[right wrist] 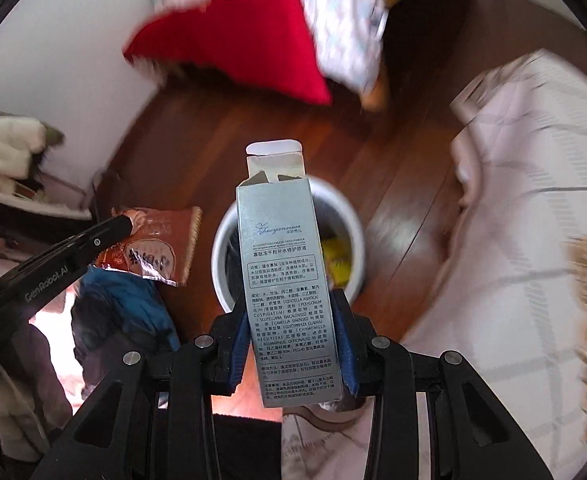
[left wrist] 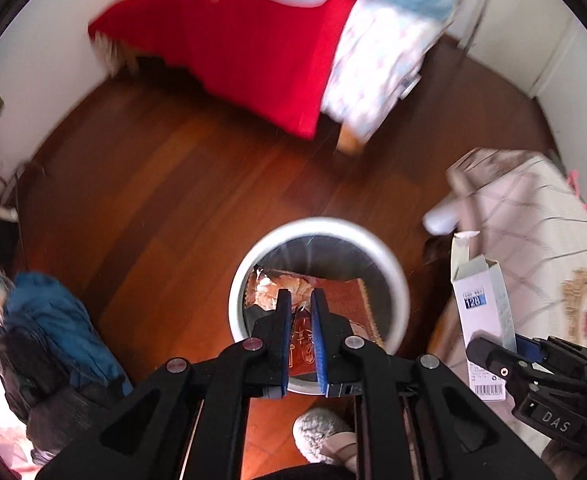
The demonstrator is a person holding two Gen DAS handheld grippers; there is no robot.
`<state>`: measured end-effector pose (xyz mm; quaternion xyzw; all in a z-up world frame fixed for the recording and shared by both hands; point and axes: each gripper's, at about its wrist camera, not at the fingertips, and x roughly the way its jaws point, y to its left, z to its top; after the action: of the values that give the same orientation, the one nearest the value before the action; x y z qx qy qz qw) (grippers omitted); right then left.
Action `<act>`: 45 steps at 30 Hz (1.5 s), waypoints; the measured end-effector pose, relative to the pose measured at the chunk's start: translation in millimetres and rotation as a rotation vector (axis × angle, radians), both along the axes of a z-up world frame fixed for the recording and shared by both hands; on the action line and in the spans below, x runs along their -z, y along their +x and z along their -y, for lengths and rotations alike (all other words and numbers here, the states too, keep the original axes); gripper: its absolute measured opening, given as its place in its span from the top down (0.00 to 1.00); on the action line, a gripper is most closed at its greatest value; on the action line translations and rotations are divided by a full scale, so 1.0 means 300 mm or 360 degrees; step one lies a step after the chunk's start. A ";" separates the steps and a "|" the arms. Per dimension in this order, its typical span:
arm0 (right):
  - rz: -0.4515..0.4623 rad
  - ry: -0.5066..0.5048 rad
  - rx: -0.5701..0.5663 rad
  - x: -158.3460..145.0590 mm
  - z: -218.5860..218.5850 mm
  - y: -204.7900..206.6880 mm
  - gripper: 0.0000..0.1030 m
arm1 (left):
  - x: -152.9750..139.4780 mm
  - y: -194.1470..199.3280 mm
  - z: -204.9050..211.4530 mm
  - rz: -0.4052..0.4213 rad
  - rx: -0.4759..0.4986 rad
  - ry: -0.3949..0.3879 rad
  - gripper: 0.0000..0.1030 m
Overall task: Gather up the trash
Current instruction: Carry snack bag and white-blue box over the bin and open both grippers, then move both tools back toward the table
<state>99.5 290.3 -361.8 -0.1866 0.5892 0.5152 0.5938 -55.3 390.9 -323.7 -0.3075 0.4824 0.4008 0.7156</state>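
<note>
Here, crinkled foil wrapper [left wrist: 313,300], silvery carton [right wrist: 289,280], round bin [left wrist: 389,264]

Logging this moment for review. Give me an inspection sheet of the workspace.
Surface: wooden floor, dark reddish boards.
Job's things: white trash bin on the floor, something yellow inside; snack wrapper; silver carton, top flap open.
Clutter: blue jacket; slipper.
Grippers: left gripper shut on the snack wrapper above the bin; right gripper shut on the silver carton.
Cables: nothing seen.
Surroundings: red cloth over furniture; pale checked bedding; white wall.
</note>
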 end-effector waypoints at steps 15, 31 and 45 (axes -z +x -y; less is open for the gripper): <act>-0.0218 -0.0413 -0.0018 0.451 -0.302 -0.034 0.25 | 0.242 -0.130 -0.138 -0.0045 -0.0232 -0.0180 0.24; 0.0220 -0.0346 -0.0114 0.200 -0.179 -0.120 0.00 | 0.063 -0.224 0.026 -0.0104 -0.0245 0.0029 0.02; 0.0332 -0.0145 -0.0078 -0.125 0.008 -0.144 0.00 | -0.220 -0.249 0.185 -0.0044 -0.0228 0.0210 0.00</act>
<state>56.3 288.0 -324.2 -0.2802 0.5422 0.4801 0.6301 -130.2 335.3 -257.8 -0.2879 0.4414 0.4862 0.6971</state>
